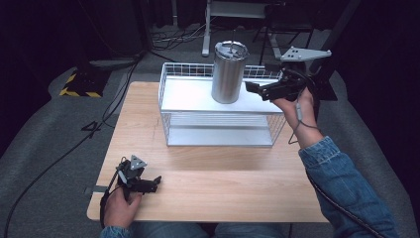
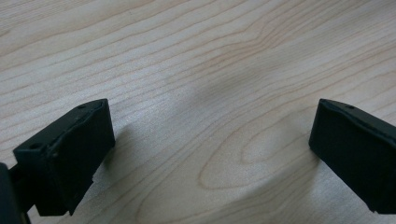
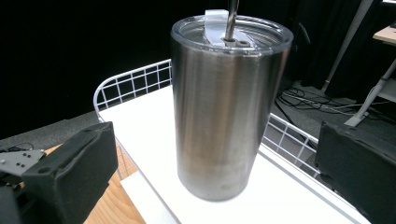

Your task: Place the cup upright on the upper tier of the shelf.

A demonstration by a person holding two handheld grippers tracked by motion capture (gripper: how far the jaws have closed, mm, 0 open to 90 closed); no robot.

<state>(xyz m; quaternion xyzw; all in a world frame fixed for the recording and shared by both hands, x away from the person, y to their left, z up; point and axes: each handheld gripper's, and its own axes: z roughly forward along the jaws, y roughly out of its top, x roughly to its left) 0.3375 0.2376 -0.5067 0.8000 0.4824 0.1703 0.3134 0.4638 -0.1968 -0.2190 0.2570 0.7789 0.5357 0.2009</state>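
Observation:
A tall stainless steel tumbler (image 1: 229, 72) with a clear lid stands upright on the white top shelf of a wire rack (image 1: 188, 94). My right gripper (image 1: 253, 89) hovers just to the tumbler's right, open, jaws pointing at it. In the right gripper view the tumbler (image 3: 223, 107) rises between the two black pads (image 3: 74, 172), apart from both. My left gripper (image 1: 154, 182) rests low at the table's front left, open, over bare wood (image 2: 210, 93) with nothing between its jaws.
The wooden table (image 1: 213, 183) has free room in front of the rack. The rack has a lower wire tier (image 1: 218, 134). Cables (image 1: 119, 89) trail over the grey floor at left, and a yellow-black striped base (image 1: 79, 84) sits beyond the table's far-left corner.

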